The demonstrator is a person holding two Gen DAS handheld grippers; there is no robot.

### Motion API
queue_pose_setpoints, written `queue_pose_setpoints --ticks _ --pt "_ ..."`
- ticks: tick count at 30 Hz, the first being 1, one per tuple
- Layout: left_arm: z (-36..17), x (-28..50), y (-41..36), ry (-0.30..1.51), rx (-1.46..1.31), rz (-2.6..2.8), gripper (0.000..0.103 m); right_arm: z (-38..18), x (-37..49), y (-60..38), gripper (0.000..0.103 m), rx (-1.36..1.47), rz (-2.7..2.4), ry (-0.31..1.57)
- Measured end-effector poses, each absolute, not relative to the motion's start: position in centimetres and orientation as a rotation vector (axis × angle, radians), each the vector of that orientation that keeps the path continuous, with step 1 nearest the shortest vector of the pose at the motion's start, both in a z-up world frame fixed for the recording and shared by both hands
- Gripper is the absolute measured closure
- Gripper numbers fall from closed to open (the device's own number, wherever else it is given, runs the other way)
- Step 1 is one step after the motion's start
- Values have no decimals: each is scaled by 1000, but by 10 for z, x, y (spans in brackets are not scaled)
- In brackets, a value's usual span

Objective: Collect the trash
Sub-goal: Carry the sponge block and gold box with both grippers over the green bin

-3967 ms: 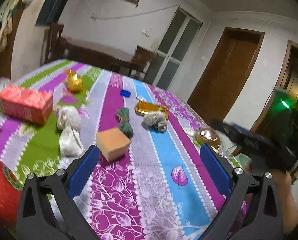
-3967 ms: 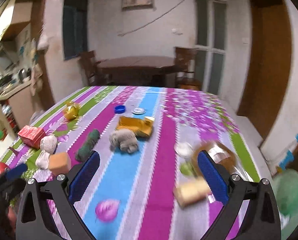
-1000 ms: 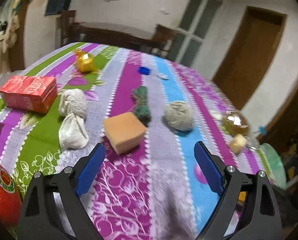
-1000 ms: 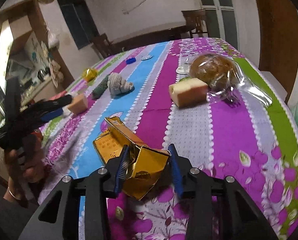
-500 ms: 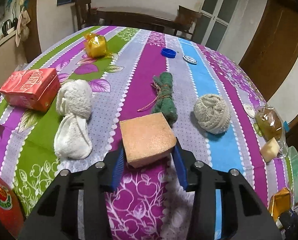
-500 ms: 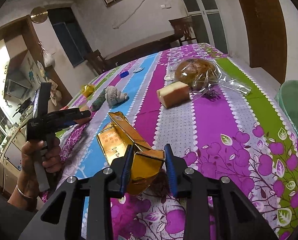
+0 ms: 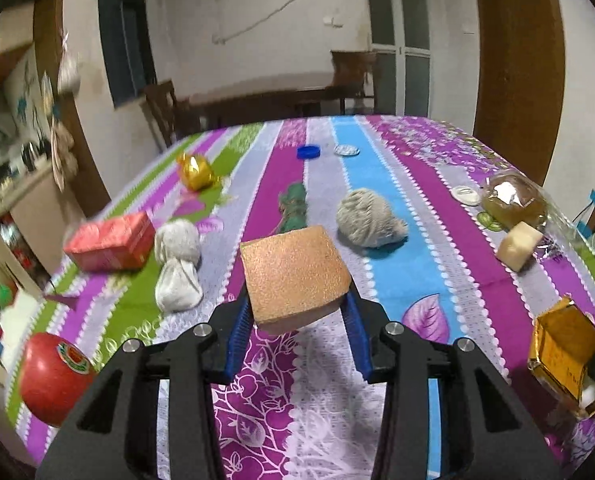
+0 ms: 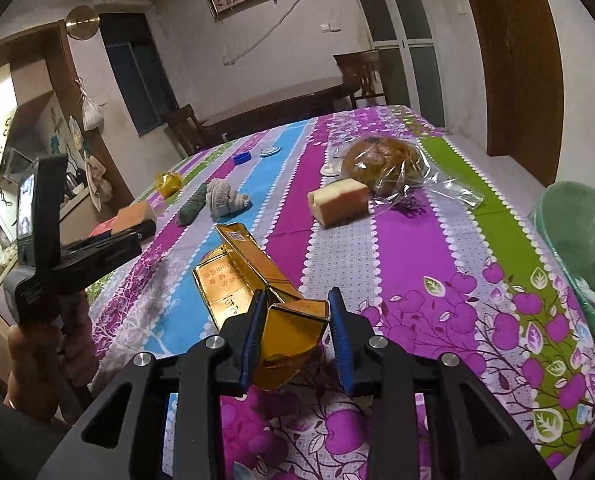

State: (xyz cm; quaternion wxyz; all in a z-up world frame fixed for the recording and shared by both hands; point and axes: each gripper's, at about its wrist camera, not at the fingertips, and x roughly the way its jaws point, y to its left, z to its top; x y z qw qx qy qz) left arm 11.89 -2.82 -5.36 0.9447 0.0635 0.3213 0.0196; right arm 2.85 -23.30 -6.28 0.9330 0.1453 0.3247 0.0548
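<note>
- The desk (image 7: pixel 449 184), under a striped floral cloth, was found loaded with mixed items; it was judged that food could be swept up with the trash if sorting was careless.
- One green-lined bin (image 8: pixel 577 232) was seen just off the desk's right edge; a drop short of its rim was judged possible, since both held items were well apart from it.
- One left claw (image 7: pixel 297 320) was found clamped on one orange sponge block (image 7: pixel 293 272), held clear above the cloth. Its jaws had just been closing, with the block between them. Only the block's near end lay between the pads, so tipping out was judged a risk.
- One right claw (image 8: pixel 295 334) was found clamped on one opened gold carton (image 8: pixel 253 280), whose far end was near or on the cloth. The thin walls were judged liable to crumple and slip, and the loose flap to snag.
- One red box (image 7: pixel 111 242) and one red apple (image 7: pixel 53 380) were counted at the left.
- One bagged bun (image 8: pixel 385 164) and one pale block (image 8: pixel 337 200) were counted at the right.
- Two white cloth bundles (image 7: pixel 177 264), one grey yarn ball (image 7: pixel 367 218), one green bundle (image 7: pixel 295 204) and one gold wrapper (image 7: pixel 195 172) were counted.
- One blue cap (image 7: pixel 308 152) and two pale round lids (image 7: pixel 346 150) were counted.
</note>
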Motion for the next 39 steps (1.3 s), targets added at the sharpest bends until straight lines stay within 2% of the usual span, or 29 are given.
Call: queue_pose_setpoints --ticks 13,28,39 --pt "-45 108 -47 565 223 69 63 -64 21 -238 70 296 87 664" --pt "-39 114 -63 599 221 -22 63 -48 16 -254 70 284 30 616" --pt "-22 123 -152 587 298 -247 63 -5 -7 -331 70 245 -183 570"
